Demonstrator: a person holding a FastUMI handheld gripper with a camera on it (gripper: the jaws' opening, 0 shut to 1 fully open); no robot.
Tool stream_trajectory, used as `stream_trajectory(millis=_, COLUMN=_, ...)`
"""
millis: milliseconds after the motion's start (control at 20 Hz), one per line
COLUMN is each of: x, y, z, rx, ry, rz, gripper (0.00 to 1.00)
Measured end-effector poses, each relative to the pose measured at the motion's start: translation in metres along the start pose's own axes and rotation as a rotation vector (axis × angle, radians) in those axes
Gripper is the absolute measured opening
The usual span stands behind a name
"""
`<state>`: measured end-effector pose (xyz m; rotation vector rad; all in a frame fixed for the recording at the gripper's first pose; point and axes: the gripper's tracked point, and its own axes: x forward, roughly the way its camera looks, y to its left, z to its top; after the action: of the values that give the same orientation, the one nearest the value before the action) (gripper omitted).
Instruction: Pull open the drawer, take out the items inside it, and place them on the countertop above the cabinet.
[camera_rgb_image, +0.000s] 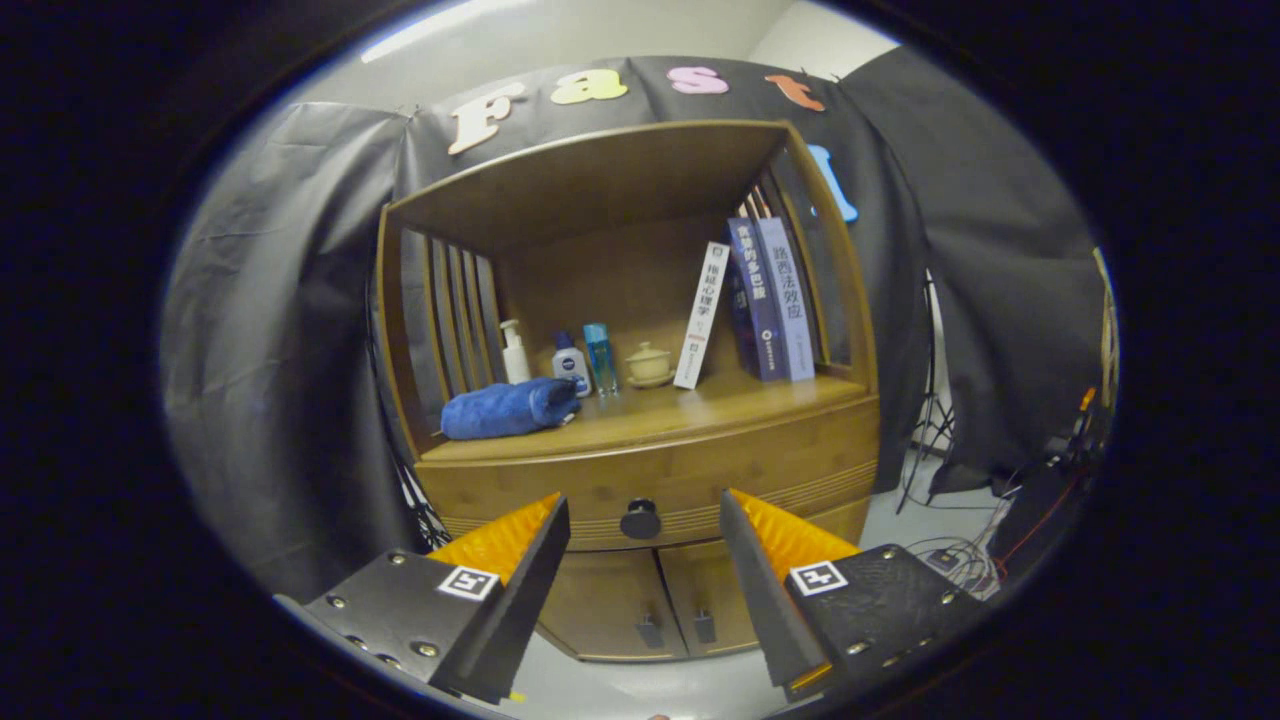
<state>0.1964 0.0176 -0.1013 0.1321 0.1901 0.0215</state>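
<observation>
While spread wide, jaws grip nothing | drawer knob (640, 519) beyond them | drawer (650, 480) closed

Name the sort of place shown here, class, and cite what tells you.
Probably a recording booth, not a real home: black cloth hangs behind a wooden cabinet, and cables trail on the floor. The open claw points at the drawer knob.

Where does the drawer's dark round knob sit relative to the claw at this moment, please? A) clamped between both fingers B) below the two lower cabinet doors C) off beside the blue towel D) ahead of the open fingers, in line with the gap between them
D: the claw is open and the knob shows untouched ahead of it, on the closed drawer.
</observation>
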Motion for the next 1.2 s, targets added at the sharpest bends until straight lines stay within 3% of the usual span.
stream_trajectory(millis=200, x=0.040, y=0.008, z=-0.029, rx=-0.043, ry=0.087, rz=0.021, gripper=0.90)
stream_trajectory(millis=400, x=0.078, y=0.006, z=-0.054, rx=-0.099, ry=0.175, rz=-0.008, gripper=0.91)
stream_trajectory(millis=500, x=0.093, y=0.008, z=-0.068, rx=-0.112, ry=0.214, rz=-0.002, gripper=0.73)
stream_trajectory(millis=600, x=0.103, y=0.010, z=-0.078, rx=-0.113, ry=0.243, rz=0.010, gripper=0.74)
stream_trajectory(millis=950, x=0.125, y=-0.008, z=-0.079, rx=-0.064, ry=0.204, rz=-0.095, gripper=0.57)
stream_trajectory(millis=1100, x=0.127, y=-0.001, z=-0.077, rx=-0.103, ry=0.194, rz=-0.104, gripper=0.58)
stream_trajectory(millis=1200, x=0.129, y=-0.003, z=-0.079, rx=-0.126, ry=0.199, rz=-0.108, gripper=0.48)
